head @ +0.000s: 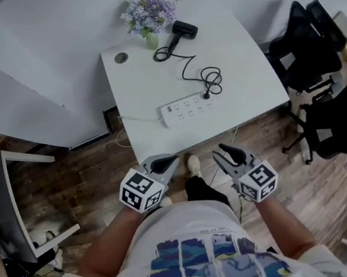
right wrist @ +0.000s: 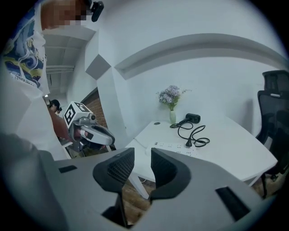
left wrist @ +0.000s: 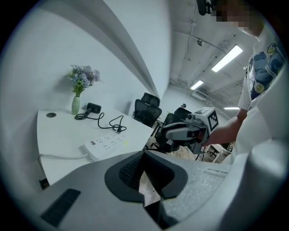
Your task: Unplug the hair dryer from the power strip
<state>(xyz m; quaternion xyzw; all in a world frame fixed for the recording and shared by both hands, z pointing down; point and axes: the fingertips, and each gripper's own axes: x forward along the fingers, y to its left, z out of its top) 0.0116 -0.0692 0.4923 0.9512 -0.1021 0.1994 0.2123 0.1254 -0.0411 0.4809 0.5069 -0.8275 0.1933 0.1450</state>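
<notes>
A black hair dryer [head: 183, 29] lies at the far side of the white table [head: 246, 68], beside a vase. Its black cord [head: 186, 66] loops toward me and ends in a plug [head: 206, 94] at the far edge of the white power strip [head: 187, 109]. I cannot tell whether the plug sits in a socket. Both grippers hang off the table's near edge, over the floor. My left gripper [head: 171, 161] has its tips together and holds nothing [left wrist: 144, 155]. My right gripper [head: 220, 152] shows a clear empty gap between its pads [right wrist: 142, 158]. The strip [right wrist: 174, 147] lies ahead of it.
A vase of purple flowers [head: 147, 11] stands at the table's back edge, with a round cable hole [head: 121, 57] to its left. The strip's white lead [head: 136, 118] runs off the left edge. Black office chairs [head: 305, 54] crowd the right side. Another white desk [head: 15, 187] stands left.
</notes>
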